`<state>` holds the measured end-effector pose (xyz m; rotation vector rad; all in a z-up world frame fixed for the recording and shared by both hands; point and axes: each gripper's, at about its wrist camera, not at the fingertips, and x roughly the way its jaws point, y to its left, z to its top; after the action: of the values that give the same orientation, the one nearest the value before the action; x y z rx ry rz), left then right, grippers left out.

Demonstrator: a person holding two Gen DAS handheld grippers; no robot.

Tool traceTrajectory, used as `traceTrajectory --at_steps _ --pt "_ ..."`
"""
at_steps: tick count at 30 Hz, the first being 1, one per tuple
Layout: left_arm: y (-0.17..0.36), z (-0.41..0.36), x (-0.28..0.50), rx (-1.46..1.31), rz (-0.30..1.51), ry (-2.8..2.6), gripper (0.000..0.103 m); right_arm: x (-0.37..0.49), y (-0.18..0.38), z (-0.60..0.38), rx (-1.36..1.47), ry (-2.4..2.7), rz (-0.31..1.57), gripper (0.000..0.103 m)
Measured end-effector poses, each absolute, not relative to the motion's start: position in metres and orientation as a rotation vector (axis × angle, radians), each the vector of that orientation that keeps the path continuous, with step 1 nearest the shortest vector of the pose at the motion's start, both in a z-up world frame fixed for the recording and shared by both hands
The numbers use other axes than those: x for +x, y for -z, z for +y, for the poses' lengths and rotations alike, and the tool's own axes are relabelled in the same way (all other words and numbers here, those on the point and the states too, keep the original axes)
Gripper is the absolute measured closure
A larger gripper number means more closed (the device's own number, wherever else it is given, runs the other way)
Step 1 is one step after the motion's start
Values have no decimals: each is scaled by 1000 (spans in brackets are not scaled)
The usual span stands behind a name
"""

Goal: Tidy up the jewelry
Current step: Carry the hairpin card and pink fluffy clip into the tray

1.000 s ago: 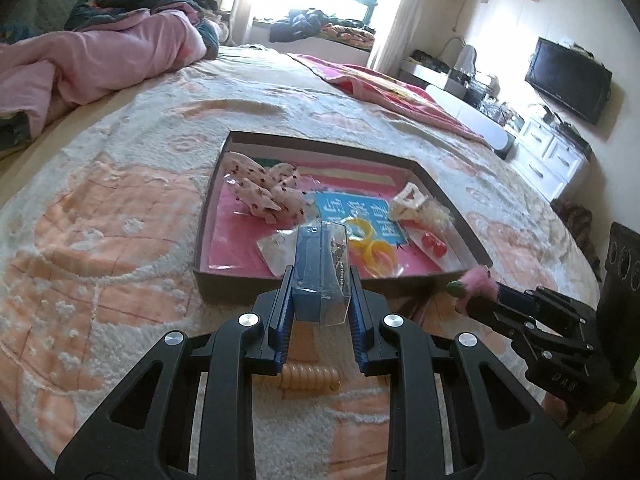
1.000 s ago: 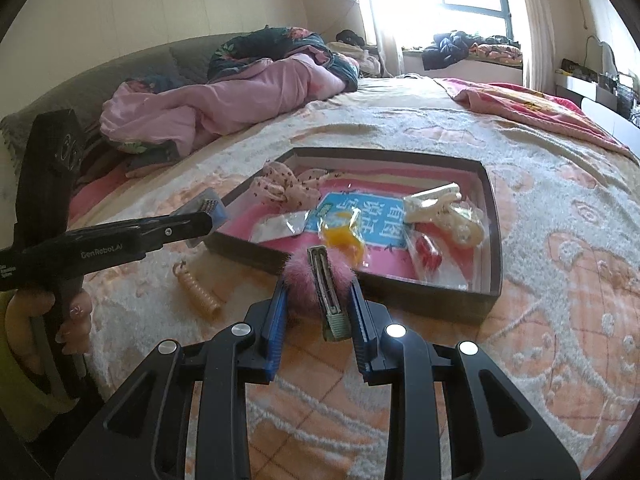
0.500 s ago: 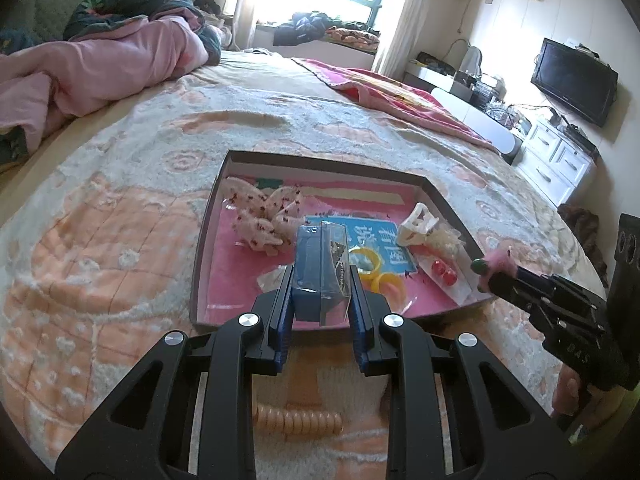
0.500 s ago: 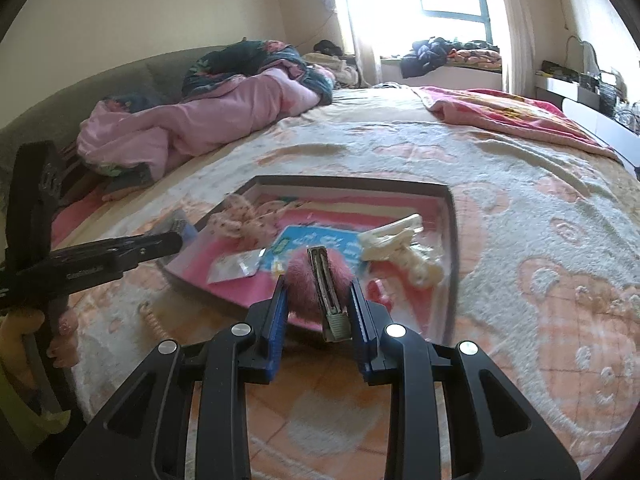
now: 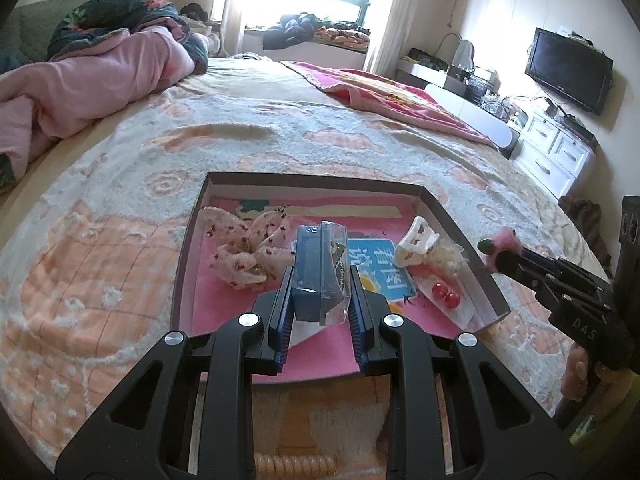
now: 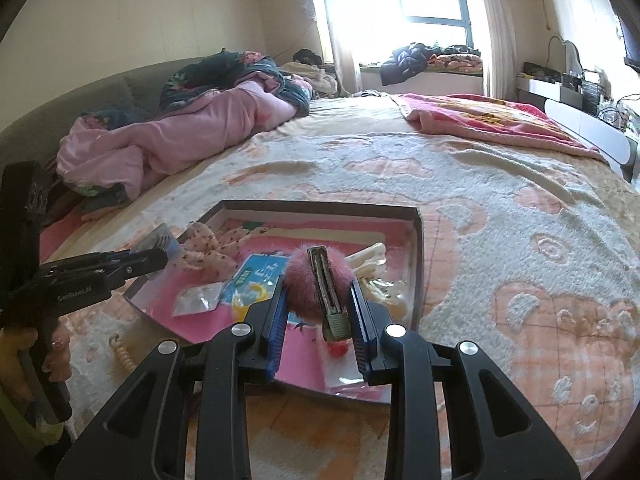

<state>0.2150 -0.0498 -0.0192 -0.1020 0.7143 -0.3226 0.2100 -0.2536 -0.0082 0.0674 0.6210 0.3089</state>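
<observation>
A shallow brown box with a pink floor lies on the bed; it also shows in the right wrist view. My left gripper is shut on a blue packet in clear plastic, held above the box's near side. My right gripper is shut on a pink fluffy hair clip, above the box's near right corner; the clip also shows in the left wrist view. In the box lie a spotted scrunchie, a white claw clip, red beads and a blue card.
A peach spiral hair tie lies on the blanket in front of the box, also in the right wrist view. A pink quilt is piled at the far left. A TV and white drawers stand right.
Both grippers have risen and moved forward over the box, each still holding its item. The spiral hair tie now sits lower in the left wrist view.
</observation>
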Motion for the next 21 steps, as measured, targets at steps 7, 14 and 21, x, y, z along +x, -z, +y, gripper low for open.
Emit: traceTrajectory --at_steps 7,14,21 --pt "23 -60 227 -80 719 333 86 220 8 -258 63 -292 616 76" --pt "33 -66 241 -62 737 334 86 233 10 -257 51 -288 620 76" --pt "45 -67 253 -53 764 322 86 247 17 -254 31 -278 639 76"
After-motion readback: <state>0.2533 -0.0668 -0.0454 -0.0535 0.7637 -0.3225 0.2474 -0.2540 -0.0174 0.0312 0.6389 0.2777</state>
